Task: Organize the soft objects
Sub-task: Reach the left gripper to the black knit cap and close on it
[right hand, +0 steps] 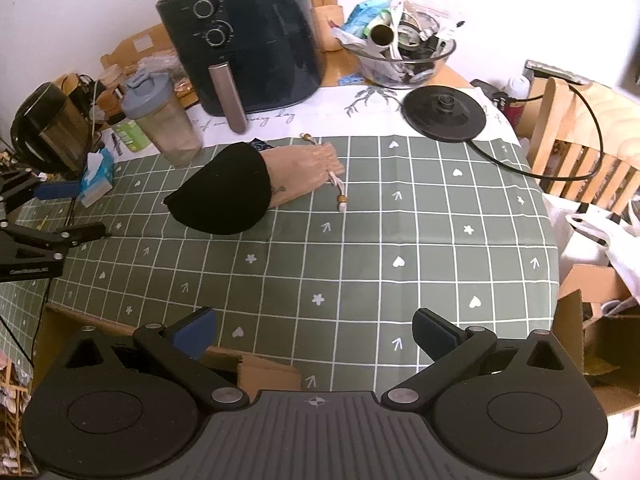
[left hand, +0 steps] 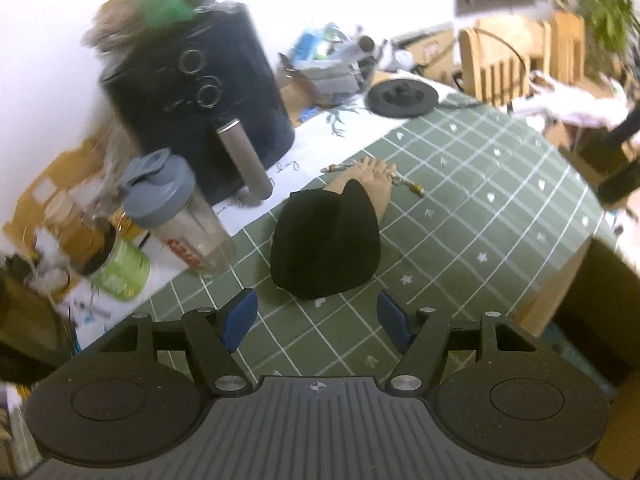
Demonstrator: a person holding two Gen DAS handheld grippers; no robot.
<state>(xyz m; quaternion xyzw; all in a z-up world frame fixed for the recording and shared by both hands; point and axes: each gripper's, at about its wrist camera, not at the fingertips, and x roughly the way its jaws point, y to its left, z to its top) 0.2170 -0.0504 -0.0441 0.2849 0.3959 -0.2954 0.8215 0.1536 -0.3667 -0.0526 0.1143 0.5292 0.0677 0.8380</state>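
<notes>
The left gripper [left hand: 316,320] has its blue-padded fingers [left hand: 240,316] spread with nothing between them, poised over the green checked cloth [left hand: 460,200] on the table, just short of the black hat [left hand: 324,248]. In the left wrist view the hat lies at the centre of the frame, its near edge just above the gap between the fingers. A tan pouch [left hand: 374,188] with a beaded drawstring [left hand: 404,182] lies partly under the hat's far side.

The right gripper [right hand: 314,334] also has its fingers [right hand: 196,330] spread and empty, low in its frame at the table's near edge, well apart from the hat, which sits left of centre in that view. The left gripper shows at the left edge there, near a tissue pack [right hand: 96,178].

Beyond the hat stand a clear shaker bottle [right hand: 162,118] with a grey lid and a black air fryer [right hand: 244,36]. A glass bowl [right hand: 400,60] of clutter sits at upper right, and a black kettle base [right hand: 444,114] lies below it.
</notes>
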